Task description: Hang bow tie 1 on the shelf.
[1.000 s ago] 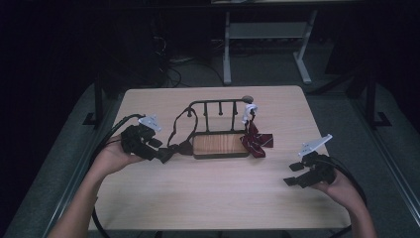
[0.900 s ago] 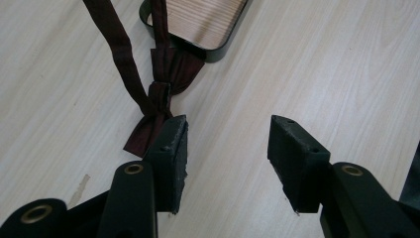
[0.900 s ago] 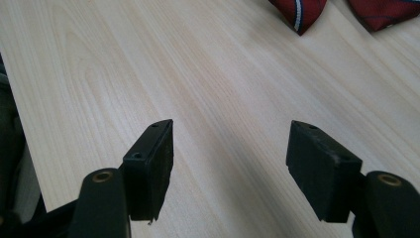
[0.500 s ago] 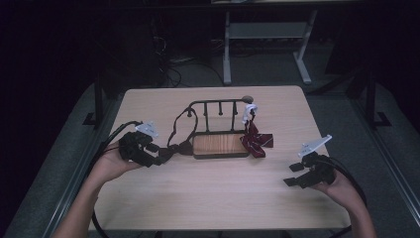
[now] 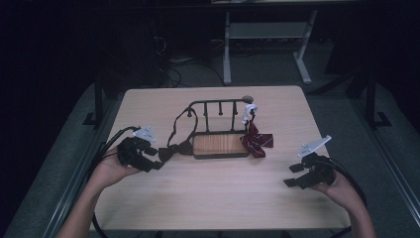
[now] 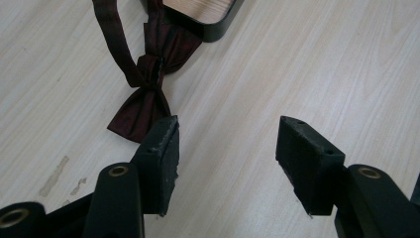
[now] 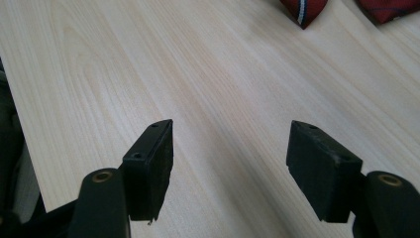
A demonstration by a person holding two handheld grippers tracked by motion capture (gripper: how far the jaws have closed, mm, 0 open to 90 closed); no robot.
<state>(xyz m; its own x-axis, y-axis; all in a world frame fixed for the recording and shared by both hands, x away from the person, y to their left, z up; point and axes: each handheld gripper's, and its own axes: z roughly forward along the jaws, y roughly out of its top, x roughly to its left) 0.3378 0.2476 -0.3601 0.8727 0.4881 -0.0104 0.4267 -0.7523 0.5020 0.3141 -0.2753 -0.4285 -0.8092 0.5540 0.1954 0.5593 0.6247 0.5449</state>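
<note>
A small black rack (image 5: 220, 130) with a wooden base stands near the middle of the pale tabletop (image 5: 213, 198). A dark bow tie (image 6: 148, 87) lies at the rack's nine o'clock, its strap looped up over the rail; in the left gripper view the strap runs out of frame at the top. The left tongs (image 6: 225, 148) are spread apart just short of the bow, touching nothing I can see. At the rack's three o'clock lies a red striped tie (image 5: 256, 141); a white tag hangs above it, too small to read. The right tongs (image 7: 230, 166) gape over bare wood near the five o'clock corner.
</note>
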